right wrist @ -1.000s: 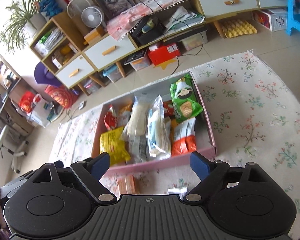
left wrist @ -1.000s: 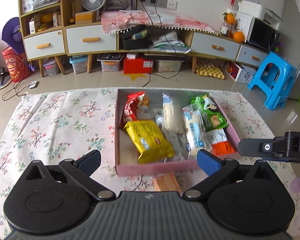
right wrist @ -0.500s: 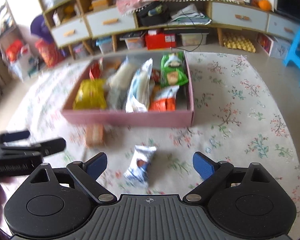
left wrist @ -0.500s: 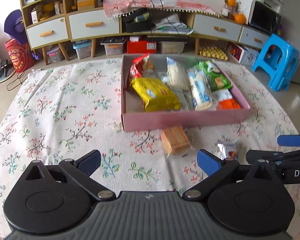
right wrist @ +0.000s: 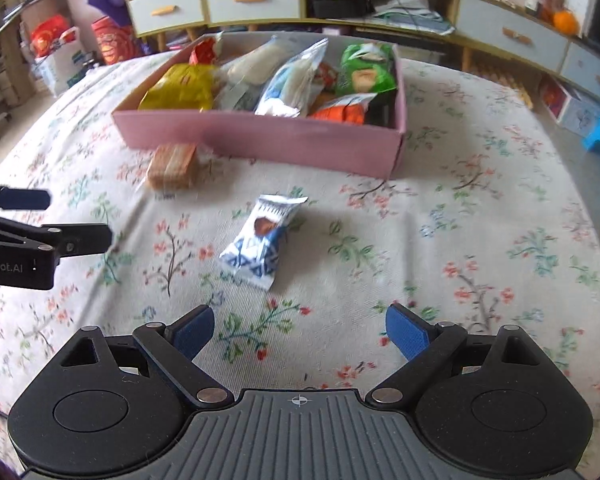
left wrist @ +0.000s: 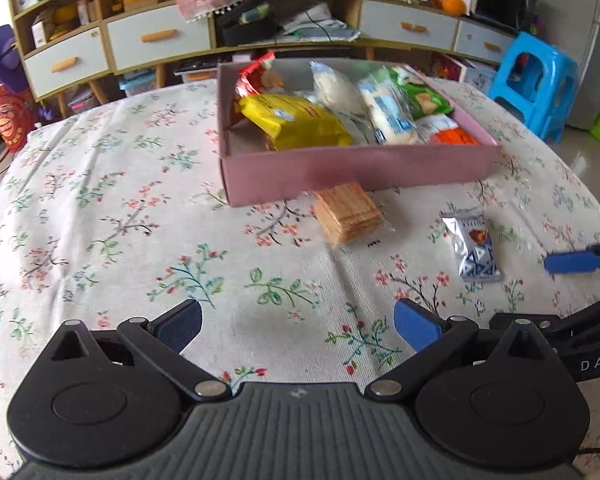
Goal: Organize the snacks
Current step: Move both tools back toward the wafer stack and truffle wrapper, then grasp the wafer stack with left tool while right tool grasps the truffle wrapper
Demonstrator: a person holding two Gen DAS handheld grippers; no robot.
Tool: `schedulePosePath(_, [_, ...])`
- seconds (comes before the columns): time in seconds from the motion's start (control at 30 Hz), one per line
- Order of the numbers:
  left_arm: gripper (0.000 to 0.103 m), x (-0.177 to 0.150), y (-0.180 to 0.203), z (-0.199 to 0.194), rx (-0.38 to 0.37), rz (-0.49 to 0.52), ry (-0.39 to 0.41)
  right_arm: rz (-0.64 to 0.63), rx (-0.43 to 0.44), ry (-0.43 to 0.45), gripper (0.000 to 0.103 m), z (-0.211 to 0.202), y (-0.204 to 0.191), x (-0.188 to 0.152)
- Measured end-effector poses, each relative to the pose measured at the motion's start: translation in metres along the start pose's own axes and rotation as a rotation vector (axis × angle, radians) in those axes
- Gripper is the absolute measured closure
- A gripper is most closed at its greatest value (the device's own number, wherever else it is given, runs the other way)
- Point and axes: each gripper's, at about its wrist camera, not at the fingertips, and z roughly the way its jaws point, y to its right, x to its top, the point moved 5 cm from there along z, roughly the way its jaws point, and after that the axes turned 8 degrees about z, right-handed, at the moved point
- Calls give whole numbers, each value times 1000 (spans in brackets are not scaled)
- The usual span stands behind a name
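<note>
The right tool (right wrist: 300,330) hangs above the floral cloth with its two blue, ribbed pads wide apart; its jaws have just been opening and nothing is between them. The left tool (left wrist: 298,326) is also spread open and empty; seen from the right wrist, its black side carries the white letters "Robot.AI", and the right tool's arm in the left view shows "DAS". Just beyond the right tool lies a small shiny packet (right wrist: 263,240), white and silver with a blue triangle pattern and a brown picture; its print is too blurred to read. Farther left lies a clear-wrapped stack of square tan crackers (left wrist: 347,211), touching the front wall of a flat pink cardboard box (left wrist: 360,174). Inside the box are soft bags close together: a yellow one (left wrist: 296,120), a red one (left wrist: 252,76), white and pale blue ones (left wrist: 388,114), a green one (right wrist: 365,70) and an orange one (right wrist: 342,110). The tabletop cloth (right wrist: 480,240) is woven, cream, with printed flower sprigs.
</note>
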Motion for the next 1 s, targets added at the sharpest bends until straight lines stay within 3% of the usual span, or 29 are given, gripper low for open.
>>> schedulePosePath(0.1, [1,-2,5,6,1,25,-3,-59,15,75,2,1,-3,-4])
schedulePosePath(0.37, [0,4,9,14,22,43,48,-36,53,131,0,11,3,6])
schedulePosePath(0.8, [1,30,20,30,24,-11,96,-17,38,154,0,23,21,24])
schedulePosePath(1.0, [8,38,25,31,7,-44,90,-25,30,151,0,22,25,24])
